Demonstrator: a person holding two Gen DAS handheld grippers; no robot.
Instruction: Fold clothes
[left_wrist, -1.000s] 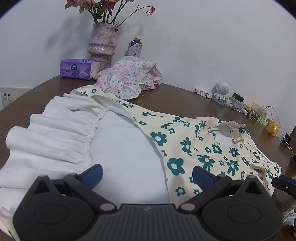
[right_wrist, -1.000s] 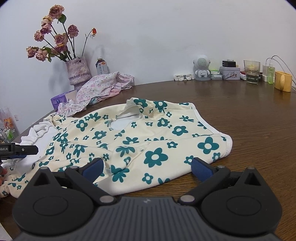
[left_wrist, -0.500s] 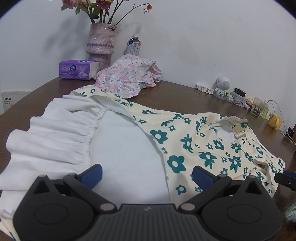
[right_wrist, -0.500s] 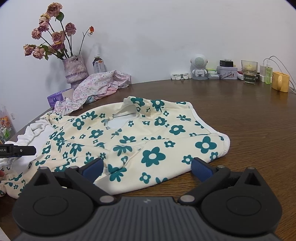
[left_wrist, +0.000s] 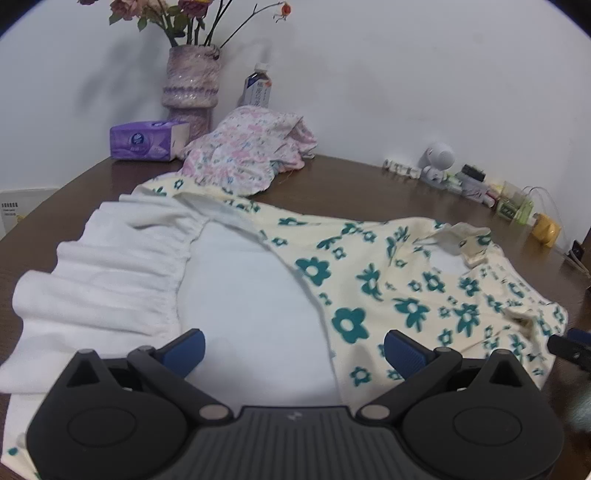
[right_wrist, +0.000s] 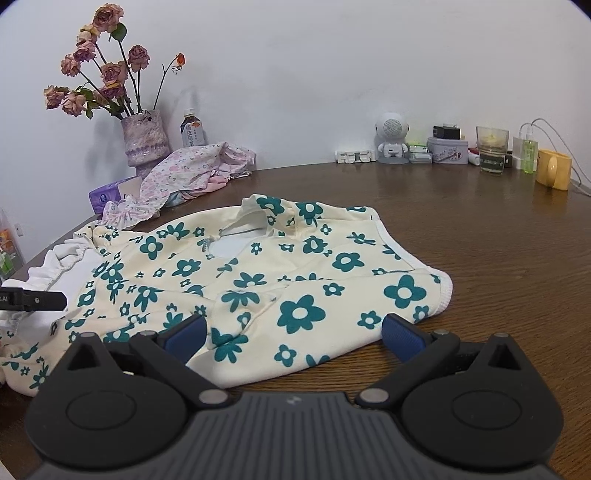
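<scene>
A cream dress with teal flowers (left_wrist: 417, 280) (right_wrist: 258, 273) lies spread on the brown round table (right_wrist: 498, 251). Its white lining and ruffled hem (left_wrist: 122, 266) are turned up at the skirt end. My left gripper (left_wrist: 293, 349) hovers open over the white lining, nothing between its blue pads. My right gripper (right_wrist: 293, 334) stands open above the near edge of the bodice, also holding nothing. Each gripper's black tip shows at the edge of the other view. A crumpled pink floral garment (left_wrist: 251, 158) (right_wrist: 184, 173) lies at the back.
A purple vase of dried roses (right_wrist: 144, 142), a drink bottle (left_wrist: 257, 90) and a purple tissue box (left_wrist: 147, 140) stand by the wall. A small white robot figure (right_wrist: 391, 138), a tin, a glass, a yellow mug (right_wrist: 552, 173) and cables line the far edge.
Both grippers drifted slightly; the dress sits a little lower and closer in both views. The cloth itself has not moved, and both grippers stay open.
</scene>
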